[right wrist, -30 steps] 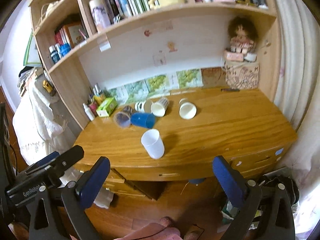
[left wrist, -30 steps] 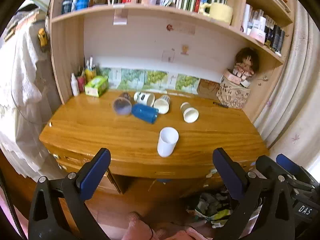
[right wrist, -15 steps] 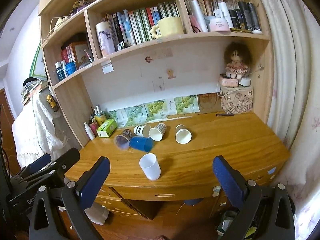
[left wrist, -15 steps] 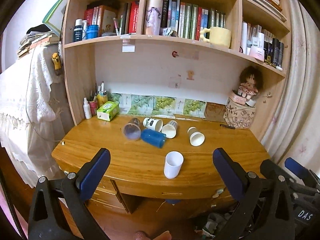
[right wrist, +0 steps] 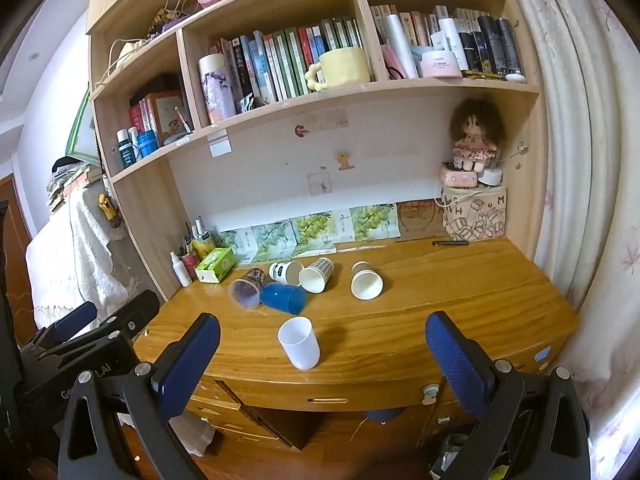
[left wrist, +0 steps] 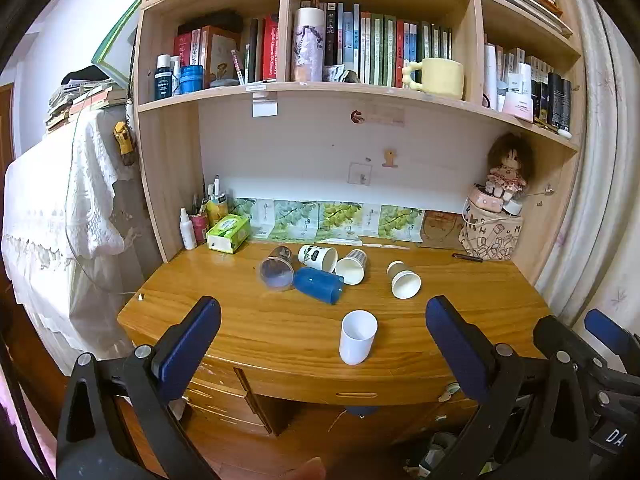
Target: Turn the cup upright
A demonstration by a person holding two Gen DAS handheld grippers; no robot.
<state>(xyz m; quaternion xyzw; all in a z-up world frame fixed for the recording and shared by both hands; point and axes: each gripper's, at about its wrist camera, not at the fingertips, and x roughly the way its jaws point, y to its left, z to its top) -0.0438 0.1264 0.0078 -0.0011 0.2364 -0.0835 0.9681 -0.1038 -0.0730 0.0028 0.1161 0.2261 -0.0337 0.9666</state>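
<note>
Left gripper (left wrist: 320, 336) and right gripper (right wrist: 322, 344): both spread wide, holding nothing, hanging off the desk (left wrist: 248, 320) front edge. White plastic cup (left wrist: 357, 337) stands upright near that edge, mouth up. At its 12 o'clock, five cups lie on their sides: clear tumbler (left wrist: 277, 268), blue cup (left wrist: 319, 285), printed cup (left wrist: 318, 257), checked paper cup (left wrist: 352, 266), brown paper cup (left wrist: 403, 279).

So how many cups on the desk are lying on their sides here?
5. From the left: clear plastic cup, blue plastic cup, white printed paper cup, checked paper cup, brown-rimmed paper cup. The white plastic cup in front stands upright. None seems hidden.
</note>
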